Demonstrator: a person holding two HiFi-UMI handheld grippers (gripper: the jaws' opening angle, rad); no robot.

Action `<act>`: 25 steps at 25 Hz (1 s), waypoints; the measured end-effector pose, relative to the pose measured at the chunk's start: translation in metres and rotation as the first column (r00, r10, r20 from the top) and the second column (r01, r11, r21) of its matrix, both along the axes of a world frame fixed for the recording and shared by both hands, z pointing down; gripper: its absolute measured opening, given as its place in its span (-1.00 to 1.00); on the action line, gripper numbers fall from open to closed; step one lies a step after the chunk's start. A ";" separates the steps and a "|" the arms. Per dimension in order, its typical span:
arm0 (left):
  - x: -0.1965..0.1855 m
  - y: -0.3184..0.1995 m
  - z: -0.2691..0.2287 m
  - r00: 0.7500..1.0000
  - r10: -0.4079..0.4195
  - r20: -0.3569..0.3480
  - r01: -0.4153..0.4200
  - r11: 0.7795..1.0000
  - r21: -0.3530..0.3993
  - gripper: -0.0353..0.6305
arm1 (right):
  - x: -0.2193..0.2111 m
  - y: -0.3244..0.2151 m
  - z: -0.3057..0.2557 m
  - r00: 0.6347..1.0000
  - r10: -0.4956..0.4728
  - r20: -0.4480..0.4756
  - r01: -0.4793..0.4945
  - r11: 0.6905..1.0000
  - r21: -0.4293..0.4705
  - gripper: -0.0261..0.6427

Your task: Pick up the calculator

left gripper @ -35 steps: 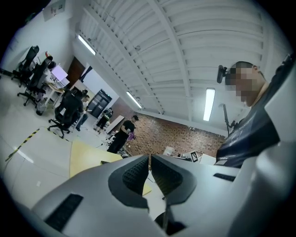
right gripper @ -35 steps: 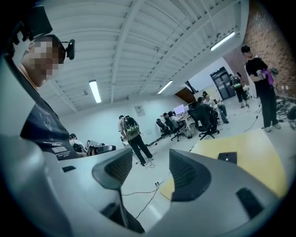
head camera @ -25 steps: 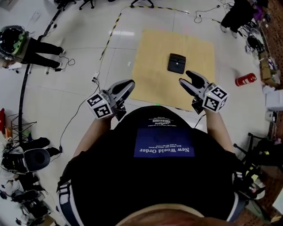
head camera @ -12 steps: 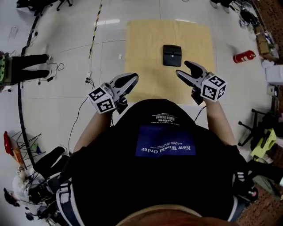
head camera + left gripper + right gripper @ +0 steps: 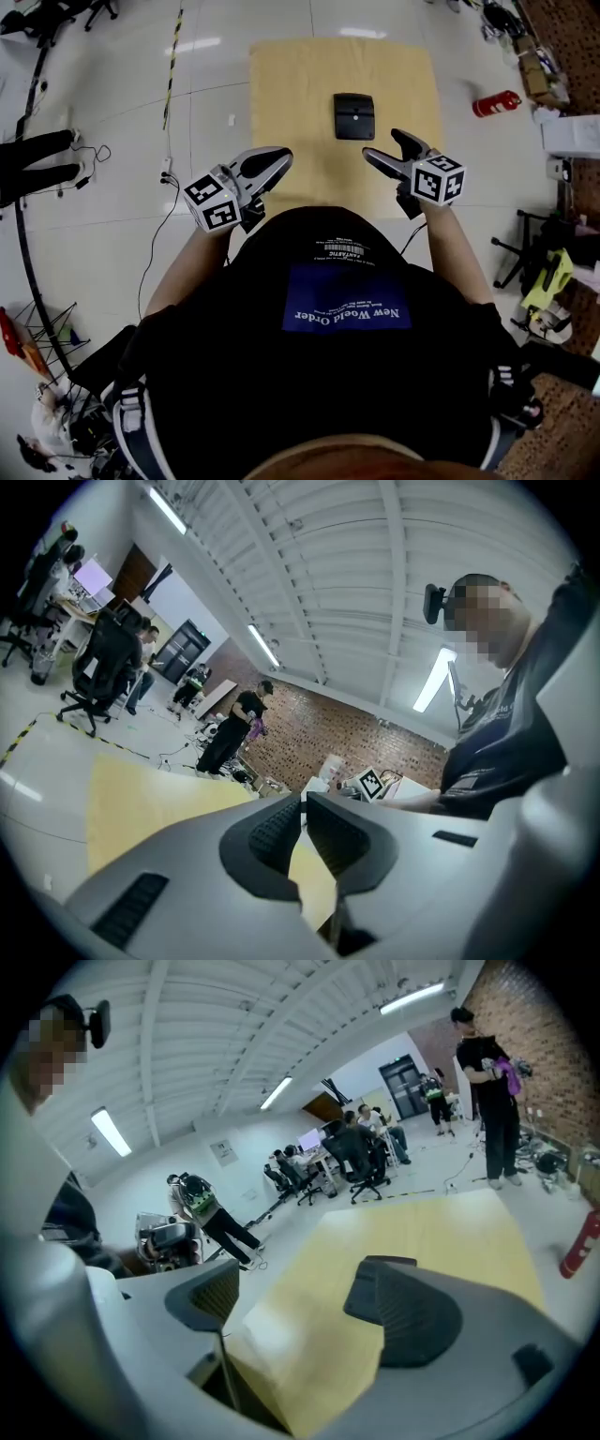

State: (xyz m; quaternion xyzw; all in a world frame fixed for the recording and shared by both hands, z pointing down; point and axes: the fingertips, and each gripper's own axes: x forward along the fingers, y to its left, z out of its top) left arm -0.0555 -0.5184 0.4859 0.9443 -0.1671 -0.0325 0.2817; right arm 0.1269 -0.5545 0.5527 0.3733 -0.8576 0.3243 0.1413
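Observation:
A black calculator (image 5: 354,116) lies flat on the far half of the yellow table top (image 5: 291,103). My right gripper (image 5: 383,146) hovers over the table's near edge, just short of the calculator and slightly right of it. Its jaws have just been opening and stand wide apart with nothing between them. In the right gripper view (image 5: 300,1307) only the calculator's dark edge (image 5: 390,1261) peeks over the right jaw. My left gripper (image 5: 270,161) is held off the table's near left side, shut and empty; its two pads nearly meet in the left gripper view (image 5: 302,803).
A red fire extinguisher (image 5: 495,103) lies on the floor right of the table. Cables and a yellow-black strip (image 5: 172,61) run along the left floor, beside a person's legs (image 5: 37,164). Boxes and clutter (image 5: 572,136) line the right wall. People stand far off (image 5: 487,1063).
The table and calculator have come closer to both grippers. The right jaws have spread wider. The left gripper has stayed shut and shifted a little toward the table.

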 end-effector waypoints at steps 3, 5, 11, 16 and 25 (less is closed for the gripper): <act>-0.003 -0.002 0.005 1.000 -0.017 -0.005 0.017 1.000 -0.011 -0.88 | 0.002 -0.028 0.027 0.998 0.017 -0.069 -0.024 0.995 -0.101 0.67; -0.006 -0.001 0.011 1.000 -0.027 -0.015 0.027 0.999 -0.023 -0.87 | -0.001 -0.046 0.050 0.991 0.011 -0.132 -0.033 0.985 -0.167 0.78; -0.027 0.003 0.035 0.998 -0.059 -0.021 0.058 0.996 -0.067 -0.87 | -0.001 -0.093 0.127 0.939 0.009 -0.344 -0.123 0.942 -0.311 0.78; -0.053 -0.001 0.054 0.994 -0.102 -0.028 0.098 0.988 -0.120 -0.87 | 0.004 -0.118 0.179 0.878 0.023 -0.478 -0.228 0.899 -0.375 0.78; -0.075 -0.001 0.065 0.989 -0.137 -0.050 0.127 0.979 -0.161 -0.87 | 0.022 -0.128 0.219 0.803 0.075 -0.591 -0.376 0.834 -0.405 0.78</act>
